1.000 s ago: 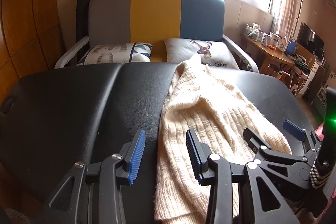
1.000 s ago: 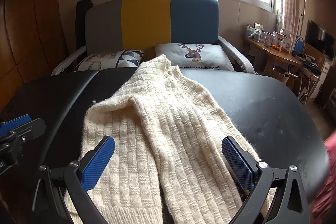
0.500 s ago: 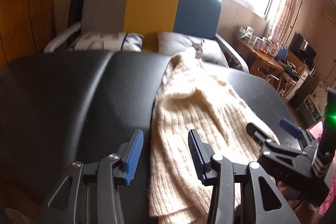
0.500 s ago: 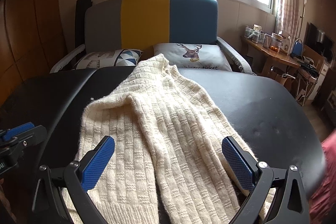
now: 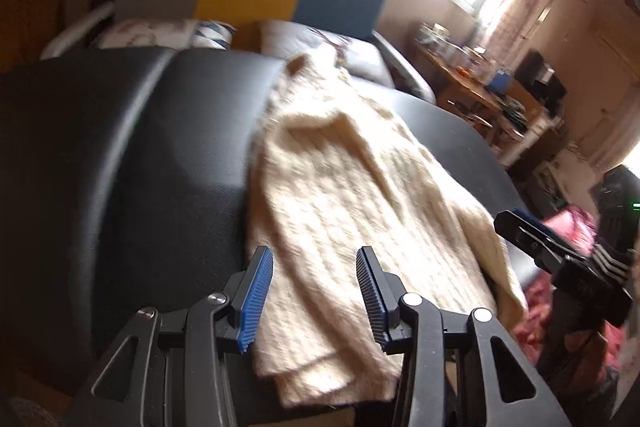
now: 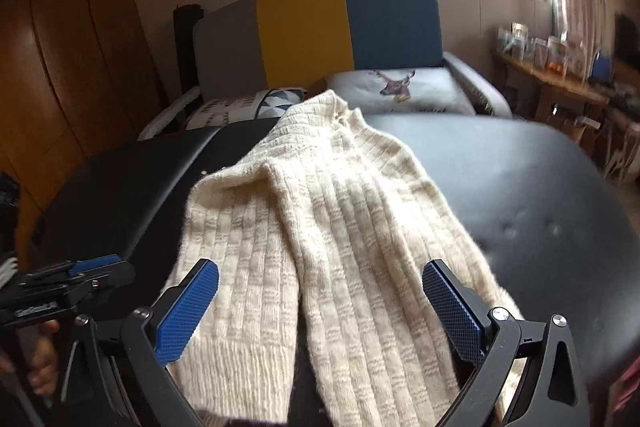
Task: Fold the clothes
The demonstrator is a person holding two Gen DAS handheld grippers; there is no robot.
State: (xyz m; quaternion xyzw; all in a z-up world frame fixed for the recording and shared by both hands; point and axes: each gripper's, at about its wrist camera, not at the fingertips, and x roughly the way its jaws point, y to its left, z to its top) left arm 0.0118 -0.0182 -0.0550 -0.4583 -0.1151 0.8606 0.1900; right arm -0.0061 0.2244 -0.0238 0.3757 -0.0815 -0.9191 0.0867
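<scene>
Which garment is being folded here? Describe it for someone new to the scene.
On the black padded table before the grey, yellow and blue sofa lies a cream ribbed knit sweater. It is the only garment there, pale against the black.

Cream ribbed sweater; grey-yellow-teal sofa.

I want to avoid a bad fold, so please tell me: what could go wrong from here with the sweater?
1. The sweater lies bunched, one part over another, so closing the open right tool may pinch several layers at once.
2. Its near edge hangs past the black table, so a pull toward the person could slide it off.
3. The left tool is open over the left edge only, so it may grab unevenly.
</scene>
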